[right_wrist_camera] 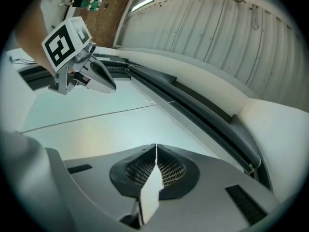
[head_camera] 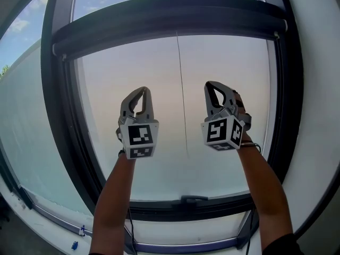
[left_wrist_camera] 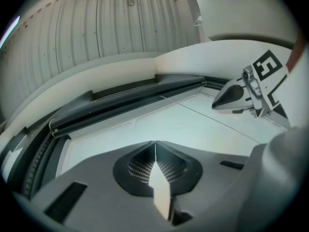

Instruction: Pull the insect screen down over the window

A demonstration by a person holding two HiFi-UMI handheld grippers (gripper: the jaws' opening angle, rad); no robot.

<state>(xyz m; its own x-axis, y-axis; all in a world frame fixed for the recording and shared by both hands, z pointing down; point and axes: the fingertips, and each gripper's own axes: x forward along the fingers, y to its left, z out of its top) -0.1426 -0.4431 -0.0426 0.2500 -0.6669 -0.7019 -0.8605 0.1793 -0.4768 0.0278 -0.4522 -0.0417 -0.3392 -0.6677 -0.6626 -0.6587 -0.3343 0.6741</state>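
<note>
The insect screen (head_camera: 170,16) is seen rolled away inside a dark housing that is laid level across the top of the window (head_camera: 59,121). Its long axis runs from the left upright of the frame to the right, and none of the mesh is drawn over the pale pane below it. A thin cord (head_camera: 181,100) is seen hanging from the middle of the housing's lower edge, straight down the pane; whether it is the screen's pull cord cannot be told for certain. Both grippers are held below the housing and pointed up at it, so the screen lies above and ahead of the jaws, well apart from them. The left gripper (head_camera: 142,91) is placed left of the cord and the right gripper (head_camera: 212,85) right of it, so the cord passes between the two and is touched by neither. The right gripper's tip is seen slightly higher in the head view, so it is judged a little nearer the housing, though the difference is small. In each gripper view the jaws are shown pressed together with nothing between the pads. The coming move is judged to call for a reach upward to the housing's lower edge, or inward to the cord, with the jaws spread first. A pull straight down, across the housing's long axis, would then be needed.
</note>
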